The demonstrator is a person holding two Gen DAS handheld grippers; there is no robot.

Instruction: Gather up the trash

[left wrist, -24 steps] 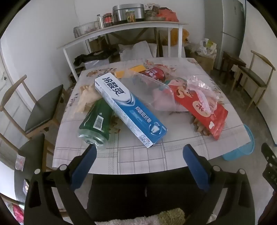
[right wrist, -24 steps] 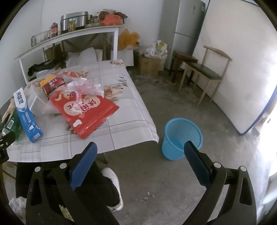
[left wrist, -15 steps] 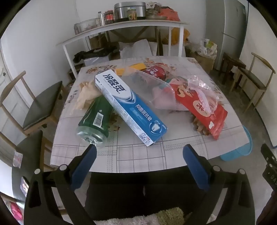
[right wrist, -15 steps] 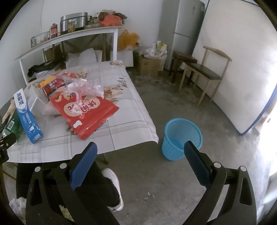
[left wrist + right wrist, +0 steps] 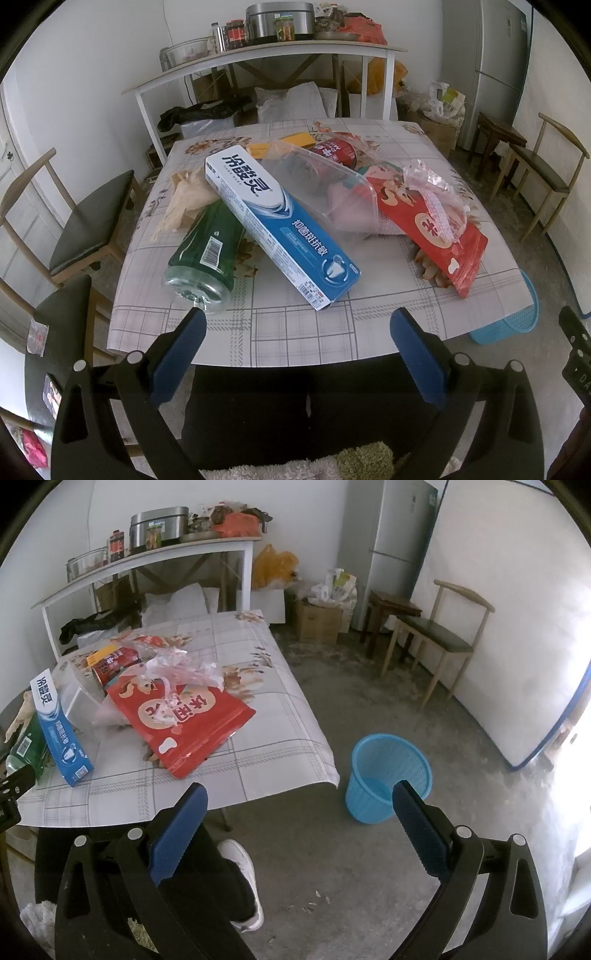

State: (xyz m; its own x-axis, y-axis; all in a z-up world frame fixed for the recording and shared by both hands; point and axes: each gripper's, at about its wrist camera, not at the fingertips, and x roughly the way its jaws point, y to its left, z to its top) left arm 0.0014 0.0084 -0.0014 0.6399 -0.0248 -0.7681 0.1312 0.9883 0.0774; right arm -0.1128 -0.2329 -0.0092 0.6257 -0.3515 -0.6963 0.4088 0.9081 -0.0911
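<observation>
Trash lies on the checked table: a blue-and-white toothpaste box, a green bottle on its side under it, a clear plastic tray, a red snack bag with crumpled clear wrap, and a red can. My left gripper hovers open over the table's near edge, short of the box. My right gripper is open above the floor, between the table corner and the blue basket. The red bag and toothpaste box show at the left of the right wrist view.
A person's dark trousers and a white shoe are below the grippers. Chairs stand left of the table, another chair by the right wall. A white shelf with pots stands behind, beside a fridge.
The left wrist view has drifted slightly back from the table, showing a little more of its near edge. The right gripper has held still. Both grippers stay open.
</observation>
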